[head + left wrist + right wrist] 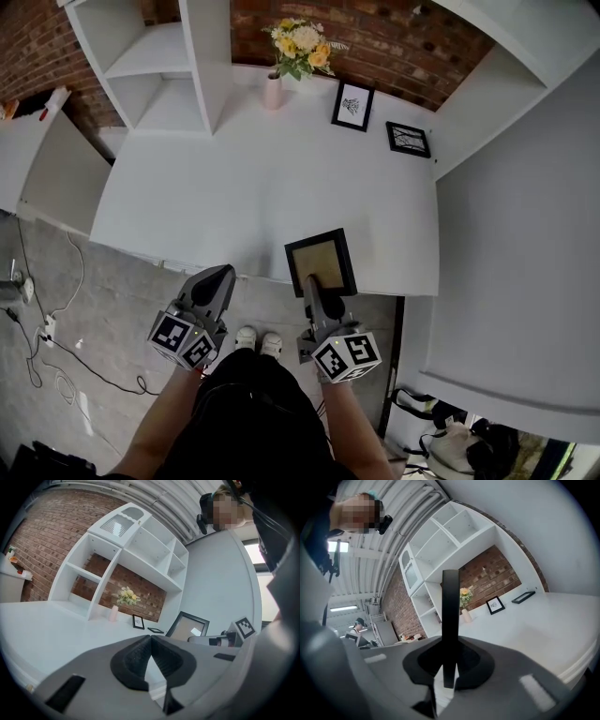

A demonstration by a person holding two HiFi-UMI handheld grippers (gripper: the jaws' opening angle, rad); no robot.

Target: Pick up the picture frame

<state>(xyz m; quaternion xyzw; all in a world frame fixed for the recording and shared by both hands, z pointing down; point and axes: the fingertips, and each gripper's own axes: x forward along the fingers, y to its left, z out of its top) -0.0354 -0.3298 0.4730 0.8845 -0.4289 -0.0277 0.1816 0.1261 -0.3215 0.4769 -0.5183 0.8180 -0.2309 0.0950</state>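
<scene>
**Frame in the grip, lift looked all but done**

From where I stood, the right hand-held gripper (312, 284) was clenched on the picture frame (321, 262), pinching its near edge. The frame hung over the near rim of the white surface (234, 187). The grasp was made, and I judged the frame to be off the surface or very nearly so. What remained, at most, was carrying it clear. The left hand-held gripper (226, 273) hovered beside it, closed on nothing, its pads meeting at the tips.

The head view gave the layout: the dark border and tan panel of the held frame, and two smaller frames (352, 103) (409, 139) and a vase of flowers (274, 89) well apart at the back by the brick wall. The right gripper view showed only the frame's black edge standing between the jaws. The left gripper view alone showed the frame tipped up steeply, though its lower edge was hidden.
</scene>
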